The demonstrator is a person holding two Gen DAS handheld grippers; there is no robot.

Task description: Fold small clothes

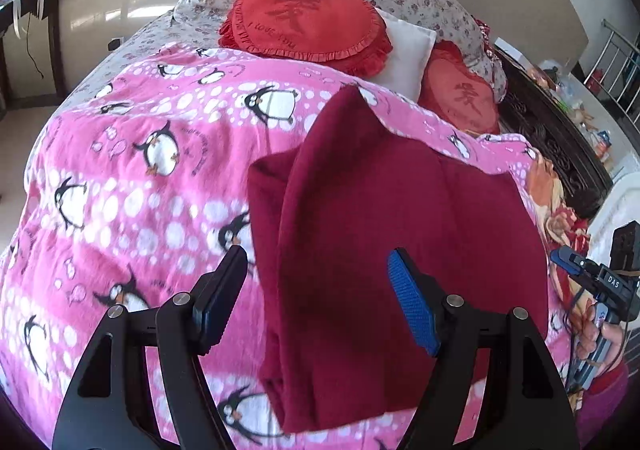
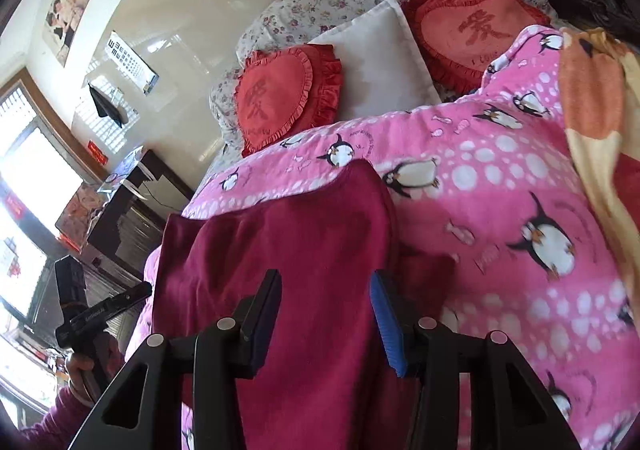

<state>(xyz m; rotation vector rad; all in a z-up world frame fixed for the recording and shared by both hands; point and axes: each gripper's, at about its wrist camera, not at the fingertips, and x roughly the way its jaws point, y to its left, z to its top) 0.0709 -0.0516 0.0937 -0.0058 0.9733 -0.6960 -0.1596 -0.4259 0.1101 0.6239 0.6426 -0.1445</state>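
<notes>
Garment (image 1: 384, 209) folded, edges free (pink blanket (image 1: 132, 185) open leftward).

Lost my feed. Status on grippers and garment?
Both grippers, left and right, open over the maroon garment, holding nothing. Garment part-folded on penguin blanket. Nothing in the way.

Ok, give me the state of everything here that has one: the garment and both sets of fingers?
Dark red garment: partly folded, layers overlapping, lying on the pink penguin blanket.
Left gripper: fingers apart, nothing held, above the garment.
Right gripper: fingers apart over the garment, no grip visible.
Red heart cushions: resting at the head of the bed.
</notes>
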